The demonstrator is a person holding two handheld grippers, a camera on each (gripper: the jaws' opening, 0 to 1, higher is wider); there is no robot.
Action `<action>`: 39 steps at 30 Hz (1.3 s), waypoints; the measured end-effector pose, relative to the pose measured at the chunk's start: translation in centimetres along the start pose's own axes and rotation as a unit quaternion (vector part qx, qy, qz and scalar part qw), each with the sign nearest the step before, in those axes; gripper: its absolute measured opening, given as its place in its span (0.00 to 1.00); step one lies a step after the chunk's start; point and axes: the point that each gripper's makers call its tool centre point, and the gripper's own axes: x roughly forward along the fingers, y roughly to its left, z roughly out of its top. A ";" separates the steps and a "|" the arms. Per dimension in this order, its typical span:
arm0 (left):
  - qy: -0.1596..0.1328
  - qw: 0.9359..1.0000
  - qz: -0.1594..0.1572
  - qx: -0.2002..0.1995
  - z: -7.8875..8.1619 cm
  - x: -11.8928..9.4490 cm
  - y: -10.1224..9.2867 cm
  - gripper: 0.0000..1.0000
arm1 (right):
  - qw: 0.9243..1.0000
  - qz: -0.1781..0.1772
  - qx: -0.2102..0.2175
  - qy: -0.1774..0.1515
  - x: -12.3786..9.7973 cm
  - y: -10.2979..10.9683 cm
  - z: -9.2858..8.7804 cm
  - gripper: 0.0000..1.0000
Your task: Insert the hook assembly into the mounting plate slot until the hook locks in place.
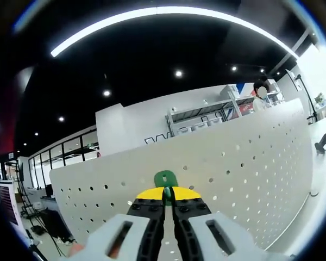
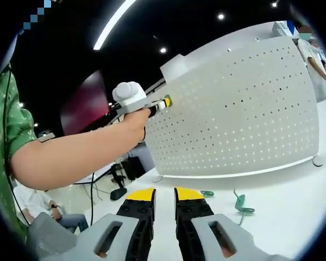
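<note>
A white counter (image 2: pixel 293 217) is filling the lower right of the right gripper view. A white perforated plate (image 2: pixel 233 109) is standing upright on it across the middle and right of the frame. Two green hooks are lying on the counter in front of the plate: one (image 2: pixel 207 193) near the centre, another (image 2: pixel 242 205) just right of it.

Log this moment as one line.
left gripper: shut on green hook, at pegboard | right gripper: open, idle | spare hooks: on table
</note>
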 end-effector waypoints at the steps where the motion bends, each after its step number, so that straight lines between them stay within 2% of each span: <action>1: 0.000 1.000 0.000 -0.001 0.0 0.0 0.0 0.04 | 1.000 0.000 0.000 0.000 0.0 0.0 0.0 0.13; 13: 0.003 1.000 -0.006 -0.011 0.1 -0.1 0.0 0.05 | 1.000 0.000 -0.002 -0.002 0.0 0.0 0.1 0.13; 23: 0.008 1.000 -0.009 -0.012 -0.1 -0.1 0.1 0.05 | 0.999 0.012 -0.011 -0.038 -0.3 0.7 1.7 0.22; 28: 0.009 1.000 -0.010 -0.011 -0.2 -0.1 0.1 0.05 | 0.998 0.019 -0.010 -0.055 -0.3 1.1 2.3 0.36; 32: 0.010 1.000 -0.010 -0.011 -0.2 -0.1 0.0 0.05 | 0.997 0.023 -0.009 -0.075 -0.3 1.4 3.0 0.59; 35: 0.011 1.000 -0.010 -0.011 -0.2 -0.1 0.0 0.05 | 0.996 0.025 -0.012 -0.084 -0.2 1.7 3.3 0.71; 37: 0.011 1.000 -0.011 -0.012 -0.2 -0.1 0.1 0.05 | 0.995 0.028 -0.015 -0.090 -0.2 2.0 3.6 0.75; 39: 0.011 1.000 -0.011 -0.012 -0.2 -0.1 0.1 0.05 | 0.994 0.025 -0.014 -0.107 -0.3 2.0 4.2 0.86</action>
